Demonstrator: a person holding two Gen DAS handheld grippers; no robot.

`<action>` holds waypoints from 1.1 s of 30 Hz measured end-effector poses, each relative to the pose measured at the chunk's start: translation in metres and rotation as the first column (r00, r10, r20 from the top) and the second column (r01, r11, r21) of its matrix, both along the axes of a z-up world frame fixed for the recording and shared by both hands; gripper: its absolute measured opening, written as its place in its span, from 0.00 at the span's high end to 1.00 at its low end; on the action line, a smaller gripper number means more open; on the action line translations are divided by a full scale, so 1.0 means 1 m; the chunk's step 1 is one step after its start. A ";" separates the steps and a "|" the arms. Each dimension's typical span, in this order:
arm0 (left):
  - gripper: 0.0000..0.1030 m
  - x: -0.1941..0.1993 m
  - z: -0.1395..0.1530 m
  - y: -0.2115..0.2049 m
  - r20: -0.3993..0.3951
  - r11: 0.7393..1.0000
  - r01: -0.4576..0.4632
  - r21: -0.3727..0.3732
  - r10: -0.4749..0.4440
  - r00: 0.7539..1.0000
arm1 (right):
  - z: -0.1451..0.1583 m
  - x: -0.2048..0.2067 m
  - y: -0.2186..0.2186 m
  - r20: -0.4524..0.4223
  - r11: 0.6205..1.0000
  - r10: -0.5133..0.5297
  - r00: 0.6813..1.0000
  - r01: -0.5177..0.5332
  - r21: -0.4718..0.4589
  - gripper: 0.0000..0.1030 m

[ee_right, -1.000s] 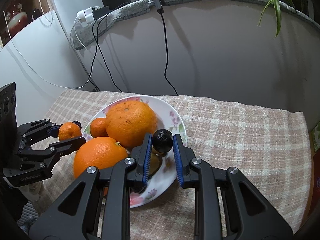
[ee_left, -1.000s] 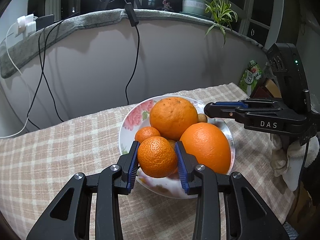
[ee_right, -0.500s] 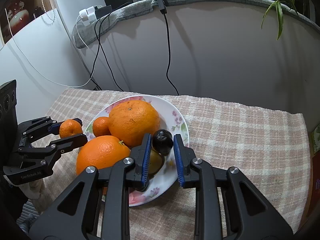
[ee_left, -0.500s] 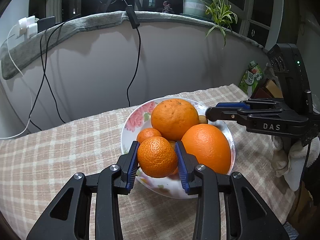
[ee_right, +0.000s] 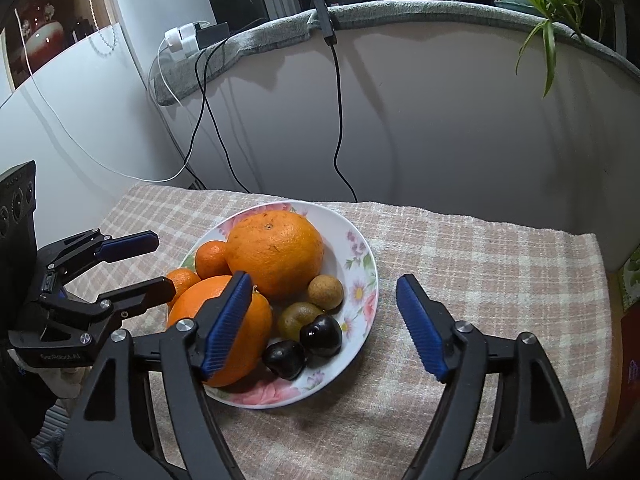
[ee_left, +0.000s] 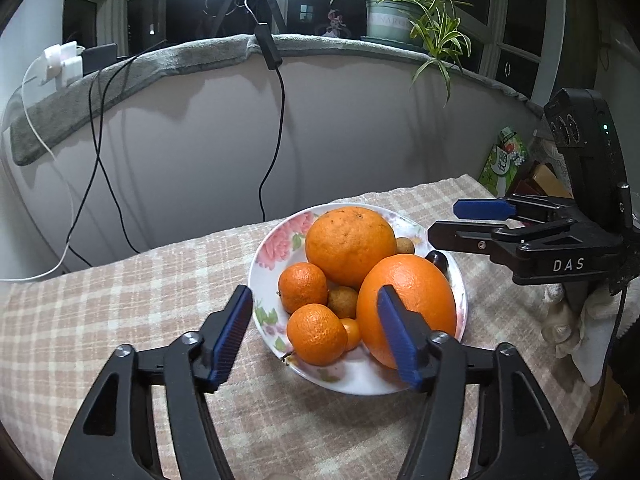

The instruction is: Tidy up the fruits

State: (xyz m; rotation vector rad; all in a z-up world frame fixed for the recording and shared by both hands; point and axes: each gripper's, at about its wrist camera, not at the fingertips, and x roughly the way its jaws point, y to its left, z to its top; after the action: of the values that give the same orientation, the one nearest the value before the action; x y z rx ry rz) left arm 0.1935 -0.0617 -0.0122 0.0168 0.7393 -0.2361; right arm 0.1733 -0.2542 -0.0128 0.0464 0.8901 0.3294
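Observation:
A floral plate (ee_left: 276, 240) (ee_right: 360, 248) on the checked cloth holds two big oranges (ee_left: 350, 246) (ee_left: 406, 308), two mandarins (ee_left: 316, 334) (ee_left: 302, 286), small brown fruits (ee_right: 325, 292) and two dark cherries (ee_right: 321, 335) (ee_right: 285, 358). My left gripper (ee_left: 314, 334) is open and empty, its jaws wide on either side of the near mandarin, just in front of the plate. My right gripper (ee_right: 322, 330) is open and empty, its jaws spread above the near right side of the plate. Each gripper shows in the other's view (ee_left: 464, 222) (ee_right: 154, 262).
A checked cloth (ee_left: 120, 300) covers the table. A curved grey wall with hanging cables (ee_left: 276, 120) stands behind. A potted plant (ee_left: 404, 16) sits on the ledge. A green packet (ee_left: 502, 160) and boxes lie at the table's right end.
Both grippers have opened. The left let go of the mandarin and the right let go of the dark cherry; both fruits now lie on the plate. Both grippers have drawn back slightly.

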 end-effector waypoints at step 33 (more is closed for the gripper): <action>0.21 -0.095 0.024 0.007 0.092 0.993 -0.116 -0.009 0.116 0.989 | 0.049 -0.113 0.038 0.210 0.992 -0.086 0.974 0.102 -0.068 0.00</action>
State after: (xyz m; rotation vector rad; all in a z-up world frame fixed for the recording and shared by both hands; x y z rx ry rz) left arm 0.0983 -0.0552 0.0114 -0.0189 0.6456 -0.1249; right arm 0.0601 -0.2163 0.0359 -0.0183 0.6909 0.2061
